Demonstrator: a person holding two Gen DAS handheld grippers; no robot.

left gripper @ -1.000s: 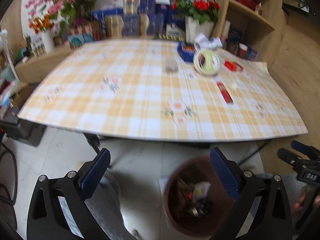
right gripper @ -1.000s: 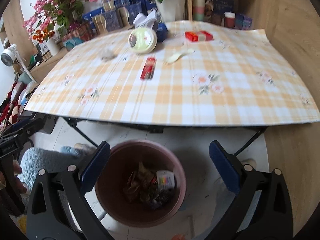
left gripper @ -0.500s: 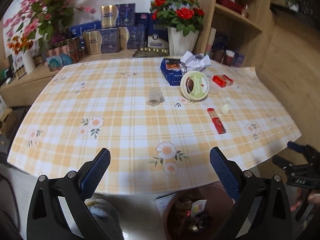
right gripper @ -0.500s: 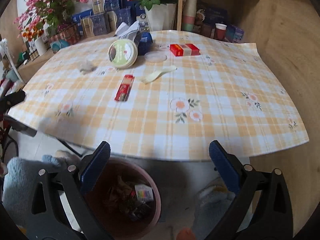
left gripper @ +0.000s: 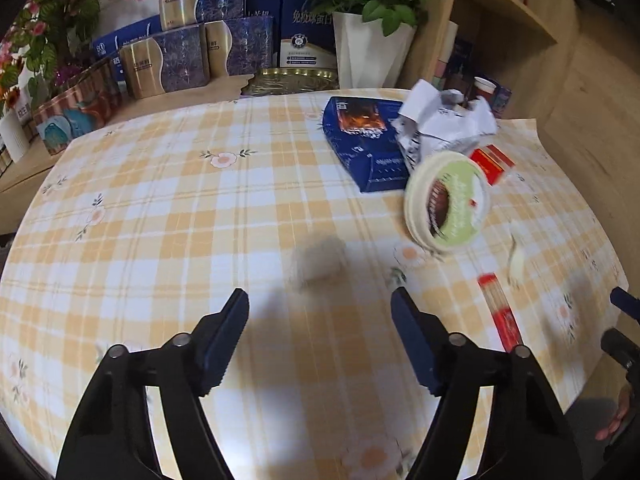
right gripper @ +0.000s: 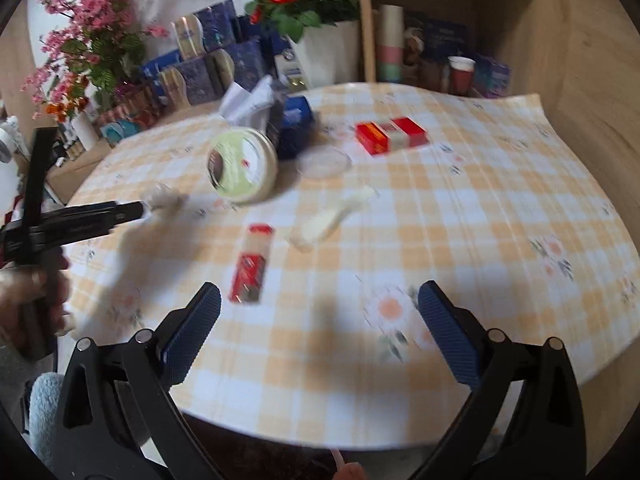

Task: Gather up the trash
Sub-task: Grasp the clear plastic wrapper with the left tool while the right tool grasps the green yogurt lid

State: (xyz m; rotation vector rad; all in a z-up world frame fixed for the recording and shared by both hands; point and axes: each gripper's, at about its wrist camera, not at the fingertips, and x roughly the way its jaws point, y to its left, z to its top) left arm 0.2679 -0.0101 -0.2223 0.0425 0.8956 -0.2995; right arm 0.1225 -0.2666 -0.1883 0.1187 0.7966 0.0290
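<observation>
A small crumpled pale wrapper (left gripper: 318, 262) lies on the checked tablecloth (left gripper: 160, 220), just ahead of my left gripper (left gripper: 320, 312). Its jaws are closing, with nothing between them. The right wrist view shows the left gripper (right gripper: 134, 210) from the side, its tip beside that wrapper (right gripper: 162, 198). My right gripper (right gripper: 320, 312) hangs open and empty over the table's near edge. A red stick wrapper (right gripper: 250, 268) and a cream spoon-like piece (right gripper: 332, 218) lie ahead of it. The red stick wrapper (left gripper: 500, 316) lies to the right of my left gripper.
A round tub (left gripper: 448, 200) lies on its side by a blue box (left gripper: 368, 144), crumpled paper (left gripper: 440, 124) and a red box (right gripper: 390, 136). A clear lid (right gripper: 324, 162) lies flat. Gift boxes, flower pots and a wooden shelf (left gripper: 508, 4) stand behind the table.
Both grippers have moved from above the floor bin forward over the table, and the bin has dropped out of view. The left jaws stand narrower than before.
</observation>
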